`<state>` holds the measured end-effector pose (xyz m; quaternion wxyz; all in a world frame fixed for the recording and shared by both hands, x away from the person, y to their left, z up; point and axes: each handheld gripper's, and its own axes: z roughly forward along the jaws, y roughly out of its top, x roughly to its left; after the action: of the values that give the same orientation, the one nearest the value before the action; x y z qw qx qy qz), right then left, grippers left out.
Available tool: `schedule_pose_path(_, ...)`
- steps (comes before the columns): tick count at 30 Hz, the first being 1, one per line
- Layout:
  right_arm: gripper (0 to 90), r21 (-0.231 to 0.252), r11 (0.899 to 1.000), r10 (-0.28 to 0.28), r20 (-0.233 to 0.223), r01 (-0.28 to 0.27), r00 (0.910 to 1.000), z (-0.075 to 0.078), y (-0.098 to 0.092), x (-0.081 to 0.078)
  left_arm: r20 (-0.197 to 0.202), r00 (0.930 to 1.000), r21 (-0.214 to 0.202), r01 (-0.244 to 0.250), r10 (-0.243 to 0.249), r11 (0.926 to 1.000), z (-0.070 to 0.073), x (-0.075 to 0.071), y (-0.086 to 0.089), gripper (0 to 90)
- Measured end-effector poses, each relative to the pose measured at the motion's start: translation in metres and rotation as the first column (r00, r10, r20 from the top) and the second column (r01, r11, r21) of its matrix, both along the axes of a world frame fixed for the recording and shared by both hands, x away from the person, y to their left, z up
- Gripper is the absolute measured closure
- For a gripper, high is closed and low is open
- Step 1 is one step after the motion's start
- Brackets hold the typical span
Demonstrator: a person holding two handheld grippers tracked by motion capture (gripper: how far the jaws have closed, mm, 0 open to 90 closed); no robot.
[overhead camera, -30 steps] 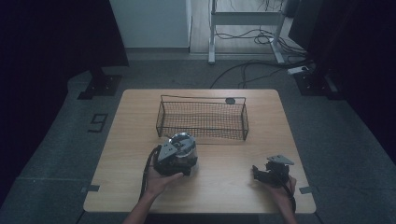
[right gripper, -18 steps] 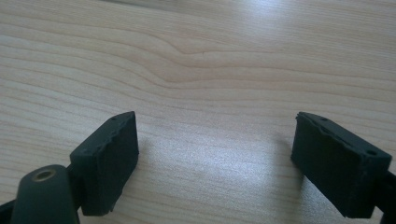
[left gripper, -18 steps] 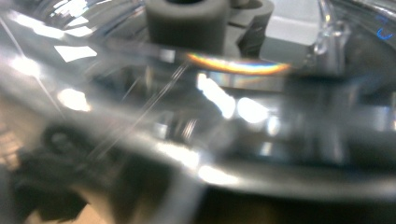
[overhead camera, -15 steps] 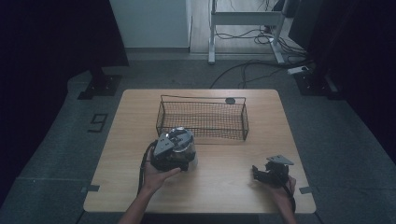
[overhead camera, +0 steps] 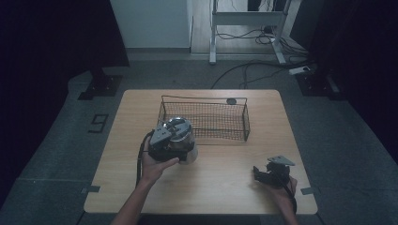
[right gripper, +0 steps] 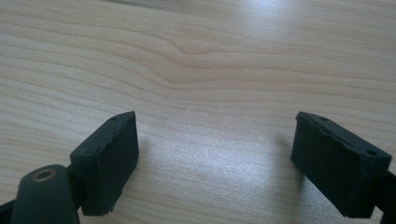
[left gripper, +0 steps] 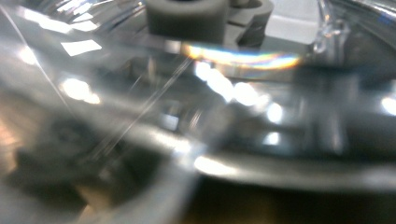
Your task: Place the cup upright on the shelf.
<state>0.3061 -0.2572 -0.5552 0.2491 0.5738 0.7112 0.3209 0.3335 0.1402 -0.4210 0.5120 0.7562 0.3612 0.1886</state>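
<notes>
A clear, shiny round container point(overhead camera: 188, 152) is off the near left corner of the black wire basket point(overhead camera: 202, 99). My left gripper point(overhead camera: 174, 137) is on it from the near side, shut on it, with a hand behind. In the left gripper view the container's glossy wall point(left gripper: 224, 93) is blurred and very close, and the jaws are hidden. My right gripper point(overhead camera: 264, 174) rests low at the table's near right, apart from everything. In the right gripper view it point(right gripper: 217, 154) stands open over bare wood, with both black pads point(right gripper: 109, 154) wide apart and nothing between them.
The basket stands open-topped at the middle back of the wooden table point(overhead camera: 220, 192). A small dark round thing point(overhead camera: 231, 101) lies behind the basket's far rim. Cables and a desk frame point(overhead camera: 244, 18) lie on the floor beyond the table.
My left gripper has carried the clear container away from the person, toward the basket's near left corner. The right gripper has stayed put.
</notes>
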Motion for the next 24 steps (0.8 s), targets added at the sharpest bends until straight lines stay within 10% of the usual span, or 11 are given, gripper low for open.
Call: schedule_pose_path(24, 14.8, 0.001, 1.000, 0.004, 0.000, -0.004, 1.0000, 0.000, 0.003, 0.000, 0.019, 0.9997, 0.014, -0.017, 0.017, 0.9998, 0.022, 0.032, -0.003, 4.1)
